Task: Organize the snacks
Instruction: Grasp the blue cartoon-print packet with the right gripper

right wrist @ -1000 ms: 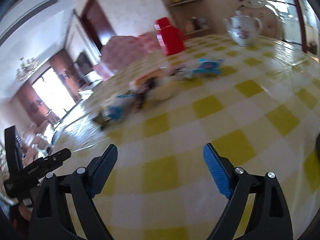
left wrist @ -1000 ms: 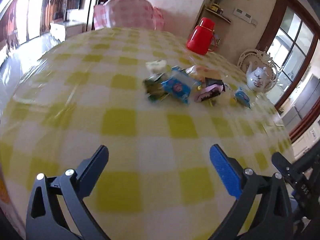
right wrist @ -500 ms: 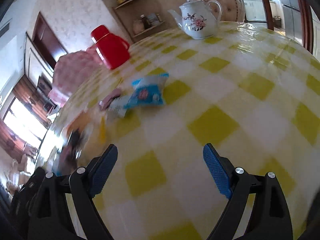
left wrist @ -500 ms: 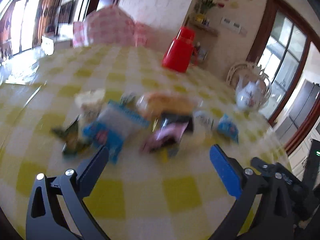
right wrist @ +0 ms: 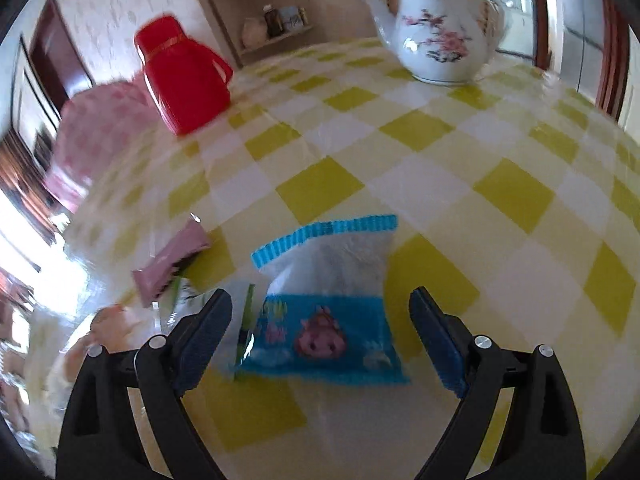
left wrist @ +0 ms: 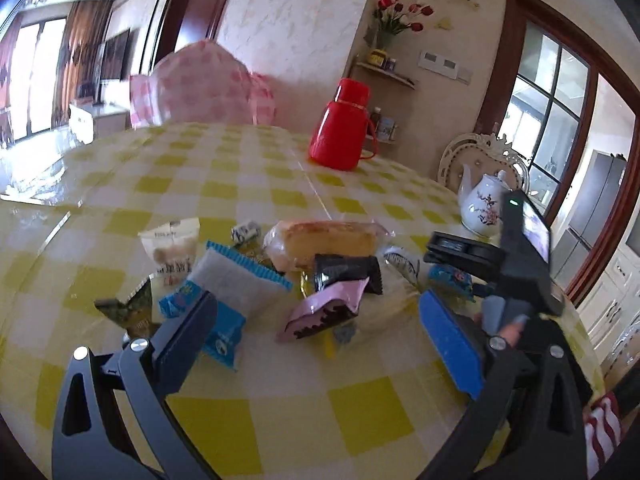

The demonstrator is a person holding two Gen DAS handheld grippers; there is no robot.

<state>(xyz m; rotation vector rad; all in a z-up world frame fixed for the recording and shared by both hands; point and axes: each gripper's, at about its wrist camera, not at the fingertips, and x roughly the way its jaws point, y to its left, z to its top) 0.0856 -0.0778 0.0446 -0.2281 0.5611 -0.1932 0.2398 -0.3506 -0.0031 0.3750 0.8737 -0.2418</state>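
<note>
- One round table (left wrist: 280, 400) in yellow-and-white check carries everything; it is the biggest thing in both views.
- Next in size, a red thermos jug (left wrist: 340, 128) stands upright at the far side, well apart from a white flowered teapot (right wrist: 440, 28).
- Snacks lie heaped mid-table: a wrapped sponge cake (left wrist: 324, 242), a blue-and-white packet (left wrist: 236, 284), a pink wrapper (left wrist: 326, 310) and a small white pouch (left wrist: 172, 250).
- Left gripper (left wrist: 316, 340) hangs near the heap, jaws wide, nothing between them.
- Right gripper (right wrist: 320, 332) tilts down over a blue cartoon snack packet (right wrist: 324, 312); its jaws, spread wide and just opened a little further, flank the packet without touching it.
</note>
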